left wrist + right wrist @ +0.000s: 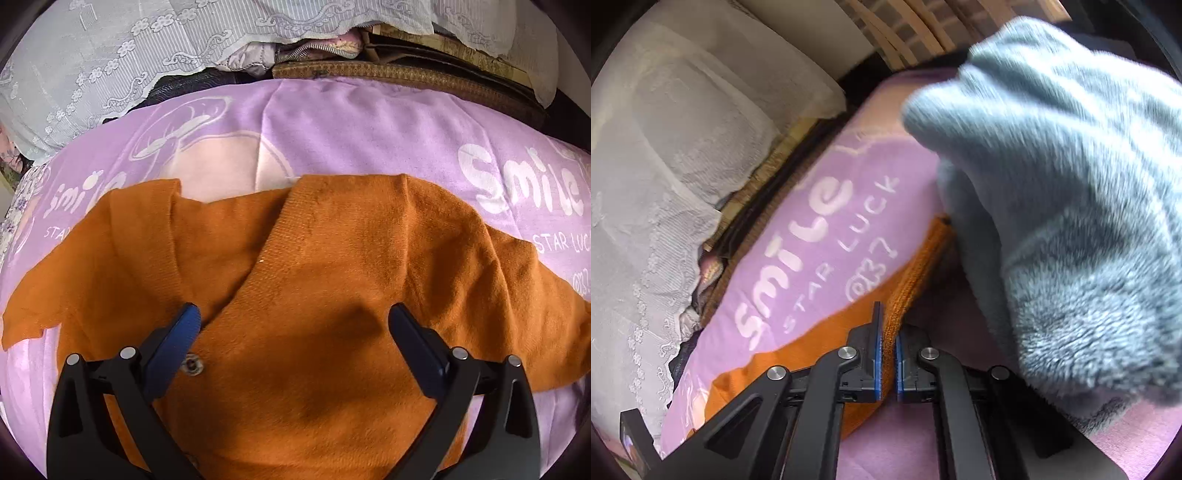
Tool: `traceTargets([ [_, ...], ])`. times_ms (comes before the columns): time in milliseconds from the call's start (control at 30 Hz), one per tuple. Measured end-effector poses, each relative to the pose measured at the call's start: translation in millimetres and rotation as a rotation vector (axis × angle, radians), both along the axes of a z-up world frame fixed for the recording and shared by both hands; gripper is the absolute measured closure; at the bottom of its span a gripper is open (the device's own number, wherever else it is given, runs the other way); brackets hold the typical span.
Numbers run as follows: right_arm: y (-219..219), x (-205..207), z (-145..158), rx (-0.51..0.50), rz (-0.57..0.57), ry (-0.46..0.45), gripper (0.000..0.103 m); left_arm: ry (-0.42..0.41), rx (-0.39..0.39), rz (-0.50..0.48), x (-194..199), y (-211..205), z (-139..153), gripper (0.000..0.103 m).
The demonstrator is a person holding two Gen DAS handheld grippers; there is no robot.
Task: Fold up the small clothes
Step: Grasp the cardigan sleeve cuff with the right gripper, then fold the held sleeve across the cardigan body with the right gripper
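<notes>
Right tool (889, 332) clamps the orange knit cardigan's (314, 266) ribbed edge; left tool (295, 325) gapes above it

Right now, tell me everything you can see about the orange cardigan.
The orange cardigan is a small fuzzy knit with a ribbed V-neck band and a metal snap down its front. It lies spread flat, front up, sleeves out to both sides, on the purple printed blanket. The right gripper is shut on a ribbed edge, lifting it. The left gripper hangs open above its chest. A grey fluffy garment sits beside it.
</notes>
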State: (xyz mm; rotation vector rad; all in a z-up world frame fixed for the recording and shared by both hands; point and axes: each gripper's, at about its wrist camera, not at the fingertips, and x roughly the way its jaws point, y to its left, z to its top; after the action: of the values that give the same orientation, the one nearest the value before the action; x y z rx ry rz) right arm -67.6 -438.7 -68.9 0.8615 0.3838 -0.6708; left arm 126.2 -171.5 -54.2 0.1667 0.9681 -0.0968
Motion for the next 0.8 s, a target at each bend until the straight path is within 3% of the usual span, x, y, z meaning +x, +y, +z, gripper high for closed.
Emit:
traceTargets([
  [200,13,3,19,-0.049,0.082,-0.067,0.098,0.003,-0.037,0.019,-13,53,23,0.004],
  [400,29,15,29,-0.076,0.176,-0.069,0.098,-0.114,0.186,0.026,-25,112,32,0.004],
  [500,40,22,33,-0.097,0.225,-0.059,0.098,-0.148,0.238,0.067,-29,155,31,0.004],
  [633,57,33,41,-0.123,0.275,-0.044,0.098,-0.160,0.136,0.186,-35,218,19,0.004],
  [700,65,37,45,-0.145,0.286,-0.033,0.098,-0.097,0.036,0.249,-27,242,1,0.004],
  [800,79,46,52,-0.179,0.309,-0.008,0.098,0.008,-0.065,0.257,-6,258,-14,0.004],
])
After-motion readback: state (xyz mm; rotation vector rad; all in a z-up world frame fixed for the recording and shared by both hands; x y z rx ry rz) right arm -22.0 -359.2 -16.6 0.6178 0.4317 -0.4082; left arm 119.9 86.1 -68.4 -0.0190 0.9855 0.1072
